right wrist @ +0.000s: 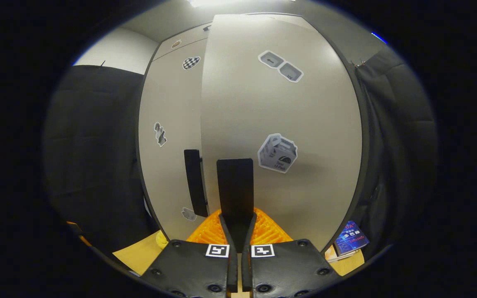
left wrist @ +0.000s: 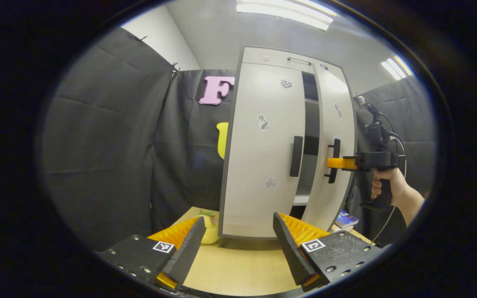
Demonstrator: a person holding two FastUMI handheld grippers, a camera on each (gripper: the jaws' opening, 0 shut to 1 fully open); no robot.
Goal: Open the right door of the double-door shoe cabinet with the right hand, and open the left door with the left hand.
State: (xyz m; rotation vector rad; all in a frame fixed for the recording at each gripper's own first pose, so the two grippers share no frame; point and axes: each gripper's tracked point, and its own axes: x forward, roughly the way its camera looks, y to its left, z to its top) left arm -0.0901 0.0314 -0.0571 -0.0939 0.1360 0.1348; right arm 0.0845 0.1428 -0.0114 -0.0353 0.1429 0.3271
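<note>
A tall pale shoe cabinet (left wrist: 263, 145) stands at the far edge of a wooden table (left wrist: 238, 269), with black cloth walls around it. Its right door (left wrist: 333, 145) is swung partly open, showing a dark gap and shelves between it and the left door (left wrist: 259, 149), which looks closed. In the left gripper view, the right gripper (left wrist: 333, 163), held by a hand (left wrist: 387, 184), reaches in from the right and meets the right door's handle (left wrist: 334, 160). In the right gripper view, its fingers are closed together on that dark vertical handle (right wrist: 235, 190), clamped on it. The left gripper (left wrist: 238, 244) hovers near the table with its fingers wide apart, holding nothing, well short of the left door's handle (left wrist: 296, 156). Smaller items: a yellow object (left wrist: 210, 227) at the cabinet's near left corner and a blue book (right wrist: 351, 240) at its right foot. Risks, as a judgement: pulling straight back instead of along the door's arc could slip the handle or drag the cabinet; the swinging door could sweep over the book; the left gripper could bump the yellow object on its approach.
</note>
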